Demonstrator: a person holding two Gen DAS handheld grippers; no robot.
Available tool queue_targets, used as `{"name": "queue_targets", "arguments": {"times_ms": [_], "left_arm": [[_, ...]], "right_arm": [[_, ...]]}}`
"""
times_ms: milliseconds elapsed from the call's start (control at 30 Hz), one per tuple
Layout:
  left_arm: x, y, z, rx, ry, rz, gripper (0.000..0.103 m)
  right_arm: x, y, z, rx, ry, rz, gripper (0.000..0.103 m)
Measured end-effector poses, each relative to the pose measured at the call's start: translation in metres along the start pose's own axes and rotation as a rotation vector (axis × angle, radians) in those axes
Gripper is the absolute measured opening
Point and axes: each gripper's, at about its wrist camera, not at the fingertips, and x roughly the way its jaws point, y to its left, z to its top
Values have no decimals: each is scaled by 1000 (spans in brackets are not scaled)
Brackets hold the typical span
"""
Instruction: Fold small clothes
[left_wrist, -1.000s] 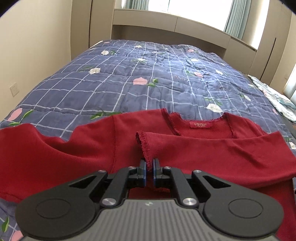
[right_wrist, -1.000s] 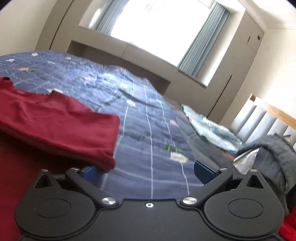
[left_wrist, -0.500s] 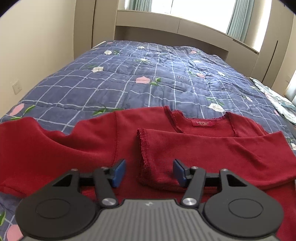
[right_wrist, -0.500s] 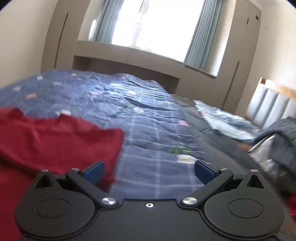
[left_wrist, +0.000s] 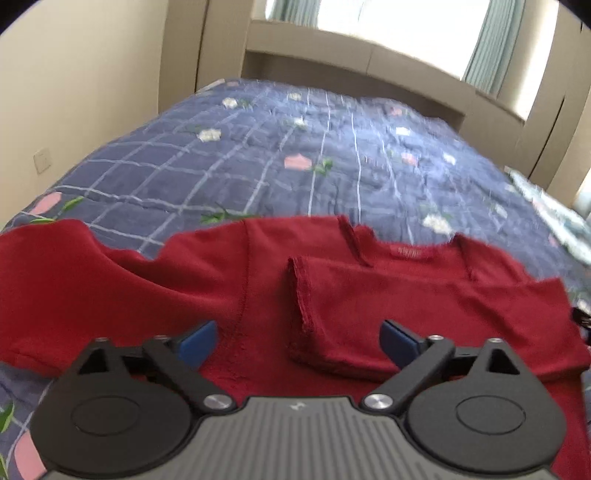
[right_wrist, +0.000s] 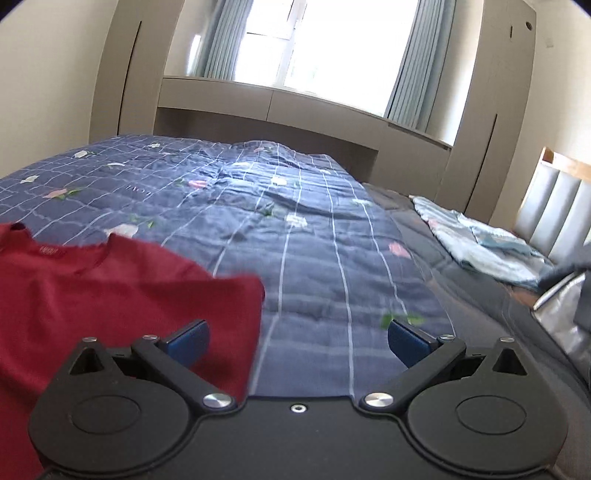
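A red long-sleeved top lies flat on the blue checked quilt, neck label facing away from me. Its right sleeve is folded across the chest, cuff near the middle. The left sleeve stretches out to the left. My left gripper hovers over the cuff, jaws opening wide, the cuff lying loose between them and the pads clear of it. In the right wrist view my right gripper stands open over the folded right edge of the top, holding nothing.
A pale blue patterned cloth lies at the bed's right side by a padded headboard. A grey garment and silver item sit at the far right. A window ledge and wardrobes stand beyond the bed.
My left gripper let go of the sleeve cuff and its jaws spread wide; the cuff now lies on the chest. The right gripper swung left and up, staying open.
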Motion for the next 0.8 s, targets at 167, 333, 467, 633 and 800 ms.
{"name": "queue_targets", "arguments": {"times_ms": [167,333,467,633,800], "left_arm": [[-16,13,7,15,-43,40,103],[-31,47,11,-23,-66,111,103],[-51,95,16,-108,-61,218,103],[-75,178,24,-199,-71,400,103],[-79,255,19,-301,-53,494,103]], "right_arm": [[42,12,9,-60,43,-41,102],[44,22,9,-98,46,-70,102],[14,39,21,-129,13,-43,102],[-34,76,28,-178,-44,93,102],[-61,117,28,-186,-48,238,102]]}}
